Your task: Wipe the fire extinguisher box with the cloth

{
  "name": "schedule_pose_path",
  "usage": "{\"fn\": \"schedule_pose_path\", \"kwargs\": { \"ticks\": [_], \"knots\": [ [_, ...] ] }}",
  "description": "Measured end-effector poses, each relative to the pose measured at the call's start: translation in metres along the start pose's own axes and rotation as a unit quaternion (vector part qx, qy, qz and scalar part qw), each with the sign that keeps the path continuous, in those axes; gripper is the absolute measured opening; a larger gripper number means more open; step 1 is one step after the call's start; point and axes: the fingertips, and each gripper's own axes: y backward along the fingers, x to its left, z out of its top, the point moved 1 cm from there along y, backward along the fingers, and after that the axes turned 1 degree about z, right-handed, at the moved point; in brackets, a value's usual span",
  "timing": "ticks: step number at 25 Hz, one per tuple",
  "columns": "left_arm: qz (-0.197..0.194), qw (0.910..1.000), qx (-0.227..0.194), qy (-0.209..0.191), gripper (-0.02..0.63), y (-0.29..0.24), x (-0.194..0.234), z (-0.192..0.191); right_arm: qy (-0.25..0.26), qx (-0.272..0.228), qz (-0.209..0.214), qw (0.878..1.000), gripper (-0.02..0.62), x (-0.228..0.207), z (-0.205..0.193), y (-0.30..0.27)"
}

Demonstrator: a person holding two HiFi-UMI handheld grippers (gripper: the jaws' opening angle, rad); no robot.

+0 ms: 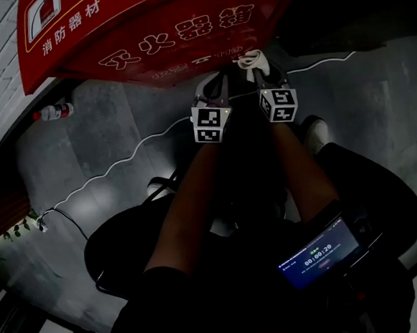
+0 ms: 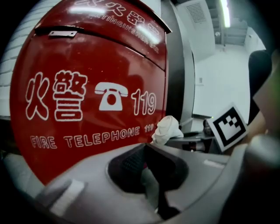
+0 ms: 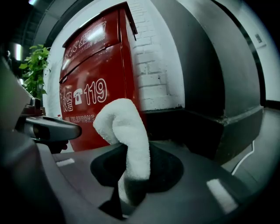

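Cloth (image 3: 124, 127) clamped in right gripper (image 3: 131, 175) (left gripper (image 2: 146, 168) closed on nothing).

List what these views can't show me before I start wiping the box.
Contact between cloth and fire extinguisher box: right gripper view gives no depth; head view too dark.
Box's lower edge: left gripper view, hidden behind the left gripper body.
Box's top: head view, cut off by upper edge.
Head view: small red-and-white object on floor, too small to identify.
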Motion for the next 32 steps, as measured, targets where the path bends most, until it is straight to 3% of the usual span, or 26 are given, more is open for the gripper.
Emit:
{"fn": "schedule_pose_path", "kwargs": {
  "ticks": [4, 8, 13, 21, 24, 32],
  "knots": [
    [-0.010, 0.9998, -0.010, -0.017, 0.002, 0.010, -0.012, 0.019, 0.001, -0.031, 0.020, 0.999, 0.101, 0.014, 0.025, 0.016],
    [-0.015, 0.9992, -0.037, -0.007, 0.002, 0.037, -0.011, 0.063, 0.022, -0.074, 0.083, 0.994, 0.101, 0.056, 0.067, 0.031],
    [0.001, 0.9952, -0.095, -0.021, 0.002, 0.086, -0.005, 0.148, 0.059, -0.130, 0.178, 0.974, 0.101, 0.113, 0.148, 0.055],
    [0.007, 0.9873, -0.141, -0.073, 0.003, 0.186, -0.013, 0.255, 0.070, -0.204, 0.264, 0.940, 0.101, 0.173, 0.266, 0.132],
    [0.010, 0.9834, -0.158, -0.088, 0.006, 0.220, -0.019, 0.287, 0.060, -0.225, 0.284, 0.930, 0.103, 0.186, 0.308, 0.162],
    [0.009, 0.9641, -0.244, -0.103, 0.020, 0.290, -0.042, 0.379, 0.103, -0.223, 0.316, 0.916, 0.103, 0.211, 0.385, 0.236]
  ]
}}
